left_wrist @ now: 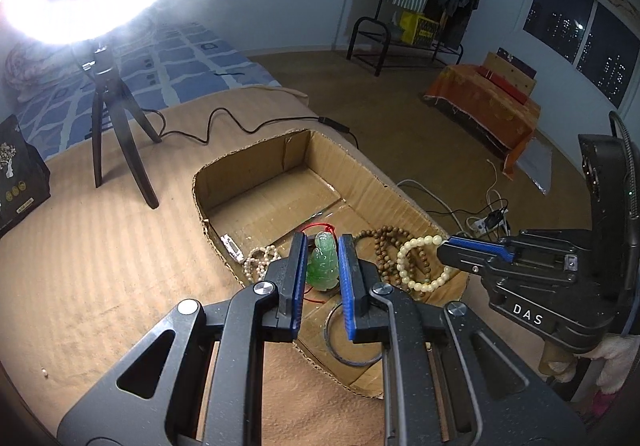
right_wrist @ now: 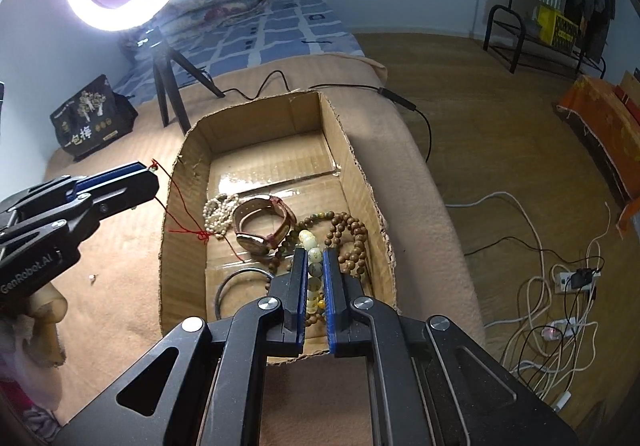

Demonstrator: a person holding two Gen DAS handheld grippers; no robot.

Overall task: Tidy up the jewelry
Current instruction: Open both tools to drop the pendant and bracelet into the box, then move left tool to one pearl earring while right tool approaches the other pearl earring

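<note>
My left gripper (left_wrist: 323,246) is shut on a green jade pendant (left_wrist: 322,264) and holds it over the near left part of an open cardboard box (left_wrist: 376,181). Its red cord (right_wrist: 182,219) trails from the fingers down into the box. My right gripper (right_wrist: 315,258) is shut on a pale yellow bead bracelet (right_wrist: 314,260), which also shows in the left wrist view (left_wrist: 418,264). In the box lie a brown wooden bead string (right_wrist: 348,234), a pearl strand (right_wrist: 219,215), a watch (right_wrist: 260,224) and a dark bangle (right_wrist: 230,288).
The box (right_wrist: 360,169) sits on a tan blanket (right_wrist: 120,286). A ring light on a black tripod (left_wrist: 116,137) stands behind it, its cable (left_wrist: 224,121) running along the blanket. A black bag (right_wrist: 94,117) stands at the far left. Cables and power strips (right_wrist: 568,282) lie on the floor to the right.
</note>
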